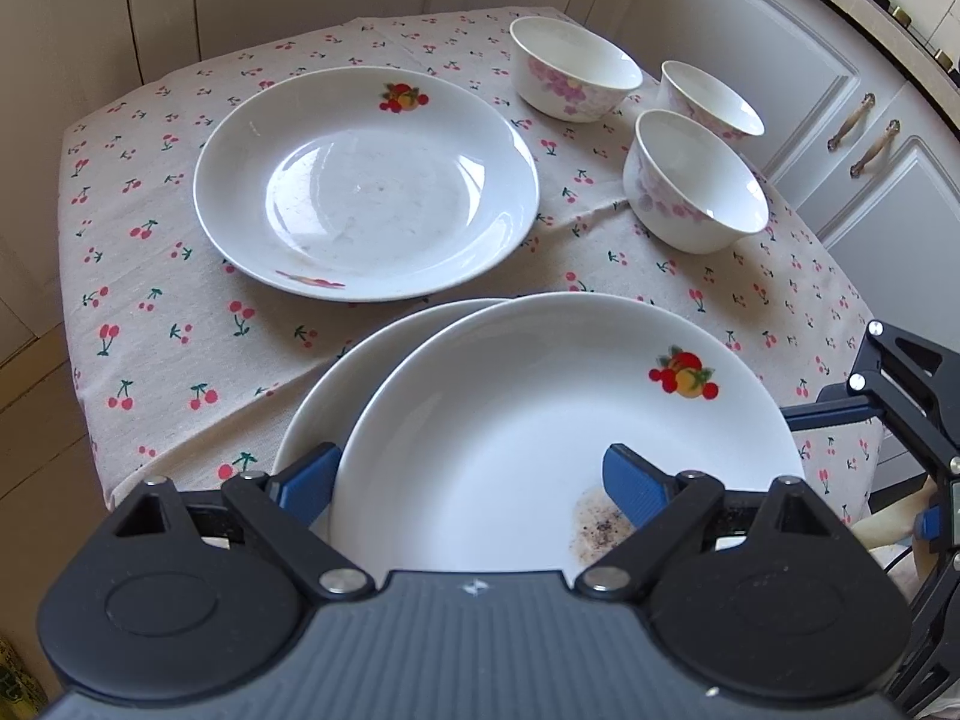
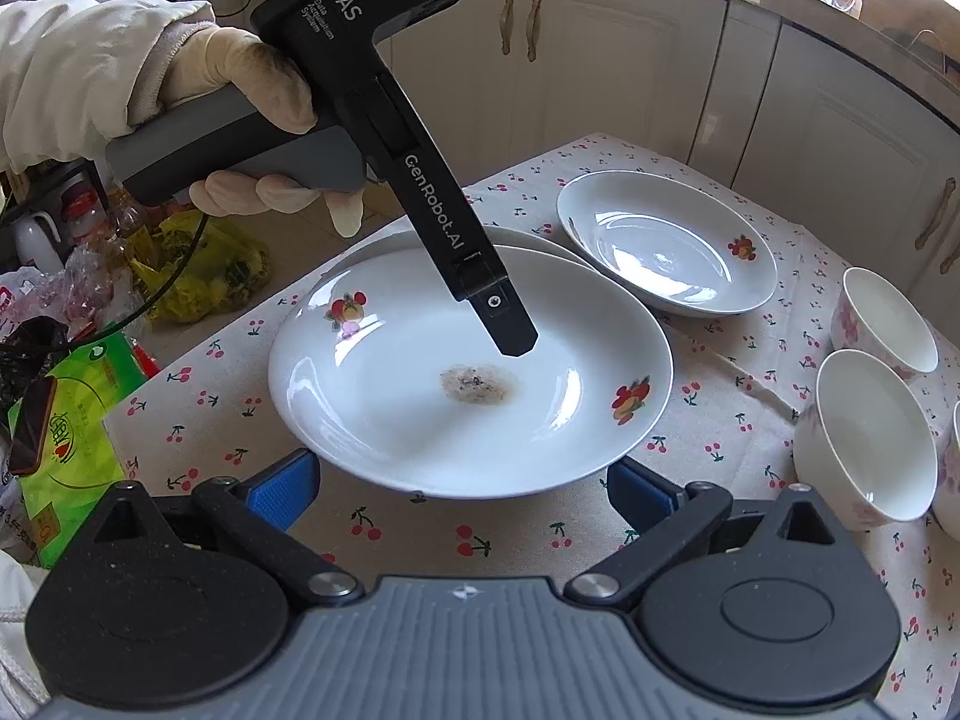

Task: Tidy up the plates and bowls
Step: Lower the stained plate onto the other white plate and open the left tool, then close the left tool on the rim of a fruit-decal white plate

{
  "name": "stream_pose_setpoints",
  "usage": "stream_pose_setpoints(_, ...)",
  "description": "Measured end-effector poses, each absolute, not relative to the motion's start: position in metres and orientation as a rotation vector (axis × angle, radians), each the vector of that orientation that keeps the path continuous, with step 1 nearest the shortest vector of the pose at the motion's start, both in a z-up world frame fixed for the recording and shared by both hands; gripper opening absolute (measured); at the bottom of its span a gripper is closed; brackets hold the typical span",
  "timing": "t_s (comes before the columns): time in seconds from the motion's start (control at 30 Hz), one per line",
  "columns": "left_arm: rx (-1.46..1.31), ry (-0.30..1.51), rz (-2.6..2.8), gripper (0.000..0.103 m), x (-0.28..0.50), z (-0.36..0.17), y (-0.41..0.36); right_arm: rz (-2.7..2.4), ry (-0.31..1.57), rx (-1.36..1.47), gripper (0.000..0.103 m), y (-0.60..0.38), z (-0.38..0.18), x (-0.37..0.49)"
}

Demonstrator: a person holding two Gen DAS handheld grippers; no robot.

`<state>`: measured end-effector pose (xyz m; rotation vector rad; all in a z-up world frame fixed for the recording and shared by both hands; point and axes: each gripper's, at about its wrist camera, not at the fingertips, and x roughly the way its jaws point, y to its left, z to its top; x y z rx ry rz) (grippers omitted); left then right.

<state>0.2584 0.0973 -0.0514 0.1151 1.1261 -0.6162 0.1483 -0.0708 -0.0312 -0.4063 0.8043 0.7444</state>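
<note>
Three white fruit-printed ceramic plates share the cherry-print tablecloth (image 2: 420, 525): a soiled top plate (image 2: 468, 384) overlapping a lower plate (image 1: 324, 384), and a separate clean plate (image 2: 666, 243). Left gripper (image 1: 474, 480) straddles the soiled rim, fingers spread; right gripper (image 2: 465, 489) gapes, empty, nearside. Three pink-flowered bowls (image 2: 873, 441) crowd the right edge.

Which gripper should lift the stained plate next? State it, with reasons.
Probably left. The left gripper straddles the near rim of the stained plate, jaws open, one finger over its inside. The right gripper is open too but sits short of the rim, over the tablecloth.
</note>
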Motion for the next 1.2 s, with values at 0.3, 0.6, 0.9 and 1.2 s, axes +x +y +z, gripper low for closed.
stream_pose_setpoints(0.3, 0.095, 1.103, -0.601, 0.092, 0.255, -0.046, 0.105, 0.734, 0.793, -0.418, 0.103, -0.070, -0.030, 0.147)
stream_pose_setpoints(0.6, 0.080, 1.060, -0.582, 0.093, 0.252, -0.037, 0.112, 0.694, 0.764, -0.390, 0.103, -0.081, -0.022, 0.149)
stream_pose_setpoints(0.9, 0.105, 0.939, -0.579, 0.093, 0.235, -0.021, 0.107, 0.657, 0.728, -0.339, 0.103, -0.096, -0.013, 0.147)
stream_pose_setpoints(1.2, 0.125, 0.813, -0.565, 0.094, 0.203, -0.002, 0.104, 0.585, 0.659, -0.321, 0.103, -0.109, -0.004, 0.150)
